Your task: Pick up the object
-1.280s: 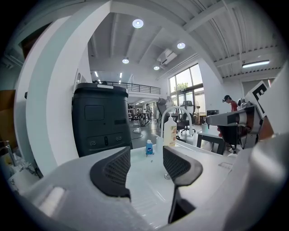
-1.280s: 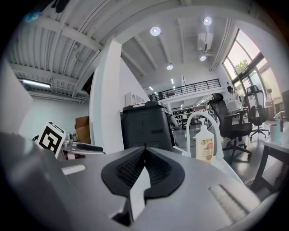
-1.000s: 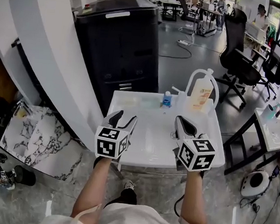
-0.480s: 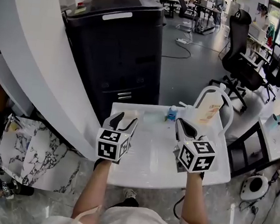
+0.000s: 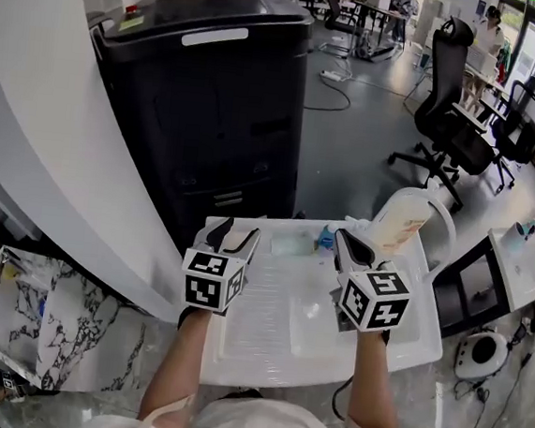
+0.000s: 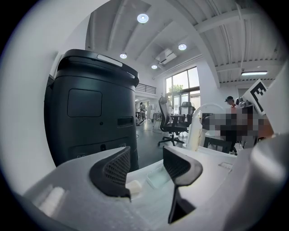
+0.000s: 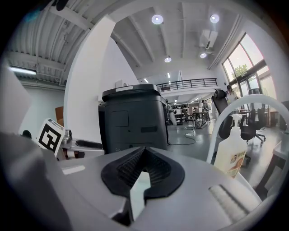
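A white table (image 5: 254,348) holds a tall pump bottle (image 5: 399,219) with an orange label at its far right, a small blue-capped bottle (image 5: 328,235) and a clear shallow tray (image 5: 291,244) at the far edge. My left gripper (image 5: 237,234) hovers open over the far left of the table. In the left gripper view a small white piece (image 6: 134,186) and the clear tray (image 6: 158,177) lie beyond the left gripper (image 6: 146,167). My right gripper (image 5: 346,239) is shut and empty, left of the pump bottle (image 7: 231,151). The right gripper (image 7: 143,155) shows its pads meeting.
A big black office machine (image 5: 213,90) stands right behind the table. A white curved handle (image 5: 441,216) arches over the pump bottle. Office chairs (image 5: 456,114) and another white table (image 5: 526,266) are to the right. A white wall and marble slab (image 5: 21,326) are on the left.
The table has come closer and lower in the head view, so both grippers now hang over its far half. Neither gripper's jaws have changed.
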A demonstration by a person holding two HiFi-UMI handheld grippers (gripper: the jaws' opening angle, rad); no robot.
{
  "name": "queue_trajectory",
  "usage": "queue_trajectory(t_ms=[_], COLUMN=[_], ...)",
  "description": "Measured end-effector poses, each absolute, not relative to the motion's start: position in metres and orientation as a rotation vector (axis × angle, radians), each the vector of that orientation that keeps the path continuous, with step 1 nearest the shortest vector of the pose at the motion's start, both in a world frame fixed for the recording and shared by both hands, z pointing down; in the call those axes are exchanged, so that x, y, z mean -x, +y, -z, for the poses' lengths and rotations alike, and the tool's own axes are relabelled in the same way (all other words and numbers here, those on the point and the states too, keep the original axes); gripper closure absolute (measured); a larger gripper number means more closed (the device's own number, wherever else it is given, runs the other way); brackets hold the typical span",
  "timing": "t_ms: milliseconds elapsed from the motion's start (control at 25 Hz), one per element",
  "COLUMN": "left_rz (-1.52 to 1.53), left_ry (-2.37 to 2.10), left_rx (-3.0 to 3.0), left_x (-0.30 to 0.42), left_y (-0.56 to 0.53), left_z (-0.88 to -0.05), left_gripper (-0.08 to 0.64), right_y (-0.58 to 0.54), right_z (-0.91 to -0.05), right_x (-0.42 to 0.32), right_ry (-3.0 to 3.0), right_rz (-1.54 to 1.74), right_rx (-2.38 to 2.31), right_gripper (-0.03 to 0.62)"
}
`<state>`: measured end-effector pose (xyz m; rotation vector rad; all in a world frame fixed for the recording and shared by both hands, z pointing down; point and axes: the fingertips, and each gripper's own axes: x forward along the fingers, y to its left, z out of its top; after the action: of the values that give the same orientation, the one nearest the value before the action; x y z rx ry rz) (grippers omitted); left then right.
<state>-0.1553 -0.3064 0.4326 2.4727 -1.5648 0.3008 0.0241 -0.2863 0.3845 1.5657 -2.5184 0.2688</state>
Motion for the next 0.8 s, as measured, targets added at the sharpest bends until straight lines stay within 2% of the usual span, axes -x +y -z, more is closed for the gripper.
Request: queue_trajectory(t_ms=[800], left_rz=[-0.321], left_ry=[-1.524], left_rx=[-2.505], left_x=[0.148], left_y=[-0.334], left_z=[-0.441], left_gripper=[0.328], right_y=[-0.314], right_z=[-0.384], right_x=[-0.027], right_ry=[-2.499], right_rz=[-0.246], right_rx=[-1.58], right_gripper=[0.588])
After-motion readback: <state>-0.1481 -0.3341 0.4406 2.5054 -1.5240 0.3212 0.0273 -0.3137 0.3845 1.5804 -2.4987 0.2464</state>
